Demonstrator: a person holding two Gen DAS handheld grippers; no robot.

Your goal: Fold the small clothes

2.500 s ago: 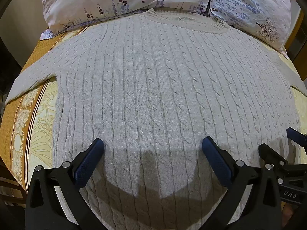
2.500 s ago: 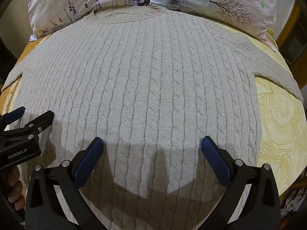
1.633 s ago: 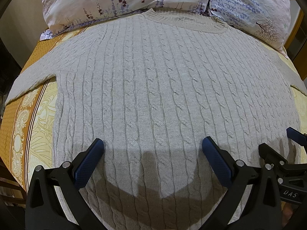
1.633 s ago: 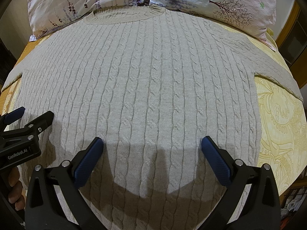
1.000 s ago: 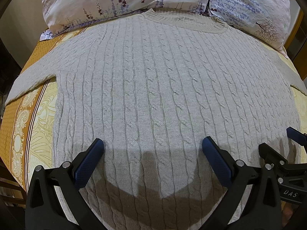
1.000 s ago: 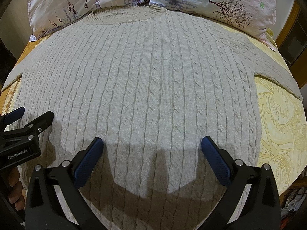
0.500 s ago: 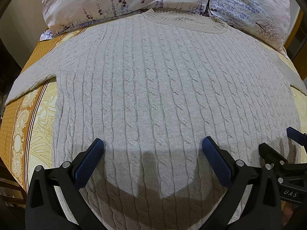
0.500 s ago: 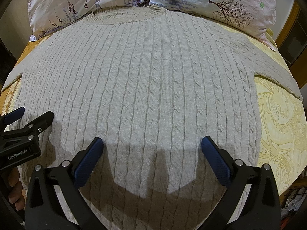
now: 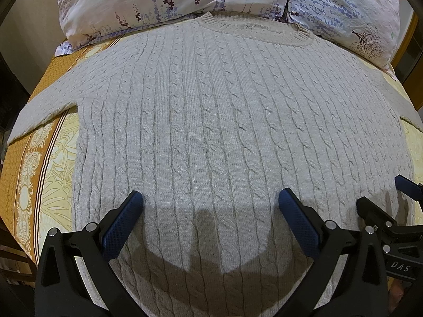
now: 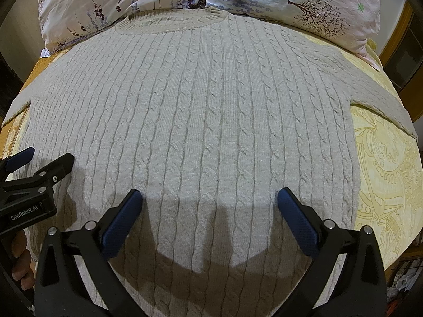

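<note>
A light grey cable-knit sweater (image 9: 211,121) (image 10: 201,111) lies spread flat on the bed, collar toward the pillows and sleeves out to both sides. My left gripper (image 9: 211,198) hovers open over the sweater's lower body, nothing between its blue pads. My right gripper (image 10: 210,194) is open above the same lower part, a little to the right. Each gripper also shows in the other's view: the right gripper (image 9: 383,198) at the right edge, the left gripper (image 10: 39,158) at the left edge. The sweater's hem is hidden below the fingers.
Two floral pillows (image 9: 171,2) (image 10: 304,2) lie at the head of the bed behind the collar. A yellow and orange patterned bedspread (image 9: 34,185) (image 10: 383,171) shows on both sides. The bed's edges drop off at left and right. A person's fingers (image 10: 22,261) hold the left gripper.
</note>
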